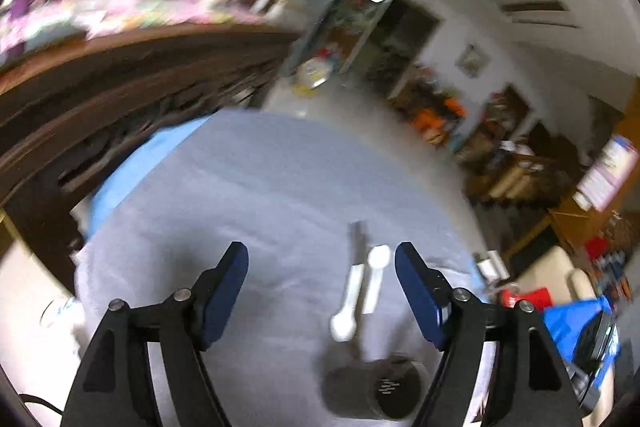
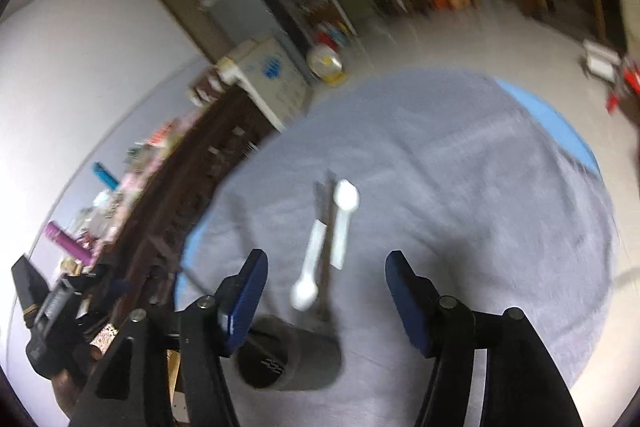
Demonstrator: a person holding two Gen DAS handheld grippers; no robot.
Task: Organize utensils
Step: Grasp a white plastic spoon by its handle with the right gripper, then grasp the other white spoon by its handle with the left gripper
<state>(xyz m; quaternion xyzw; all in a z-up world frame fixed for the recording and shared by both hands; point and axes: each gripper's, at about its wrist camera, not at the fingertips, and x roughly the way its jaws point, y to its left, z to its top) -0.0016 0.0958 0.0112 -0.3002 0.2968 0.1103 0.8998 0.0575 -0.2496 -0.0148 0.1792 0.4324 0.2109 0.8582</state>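
Left wrist view shows two white spoons (image 1: 347, 301) (image 1: 376, 273) lying side by side, heads pointing opposite ways, with a dark-bladed knife (image 1: 357, 241) beside them, all near the middle of the grey cloth (image 1: 240, 195) that covers the table. A dark cup (image 1: 372, 389) lies tipped on its side just before them, toward the cloth's near edge.

The spoons look like thin plastic: light, stiff, a bit slick, and flat against soft fabric, so I judge a pinch across the handle's narrow middle the safest hold, with the fingers pressing slightly into the cloth. The knife is best taken by its pale handle. The cup seems light and could roll if nudged.

The left gripper (image 1: 322, 255) stands wide with nothing between its pads, hanging above the cloth just short of the utensils. In the right wrist view the right gripper (image 2: 324, 263) is likewise spread and empty, the spoons (image 2: 311, 275) (image 2: 344, 211) lying beyond its tips.

Both views are motion-blurred. The knife's blade is hard to trace, what the cup holds cannot be told, and the table's near edge is cut off behind the gripper bodies.
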